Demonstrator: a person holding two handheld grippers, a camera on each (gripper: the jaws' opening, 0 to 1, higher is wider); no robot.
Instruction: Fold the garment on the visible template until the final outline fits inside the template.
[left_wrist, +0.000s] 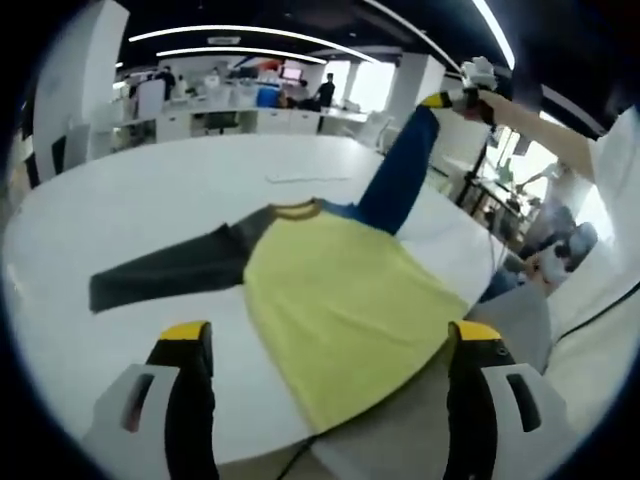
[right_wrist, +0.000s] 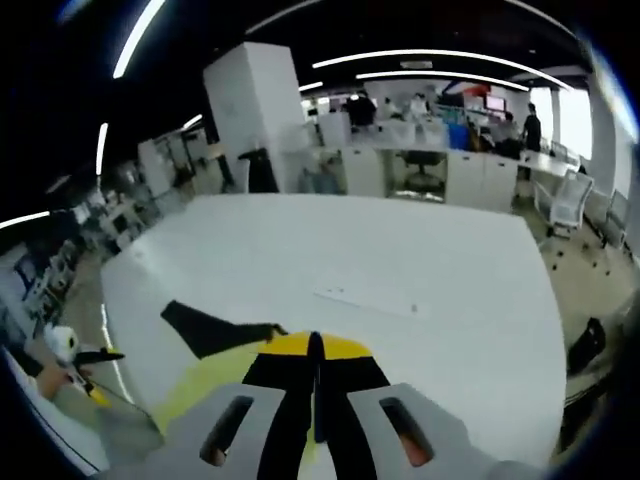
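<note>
The garment (left_wrist: 340, 290) lies flat on the white table (left_wrist: 150, 200), yellow body nearest, grey sleeve (left_wrist: 170, 270) outstretched. The right gripper (left_wrist: 462, 97), jaws pinched on the blue sleeve (left_wrist: 400, 170), lifts it, probably to fold inward. The left gripper (left_wrist: 330, 345) hovers wide apart, holding nothing.

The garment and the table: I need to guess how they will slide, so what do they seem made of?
The garment looks like soft matte knit fabric, probably cotton jersey: it drapes limply over the table edge, and its blue sleeve hangs from the right hand-held gripper. The table seems a smooth white laminate or painted board with a faint sheen.
</note>
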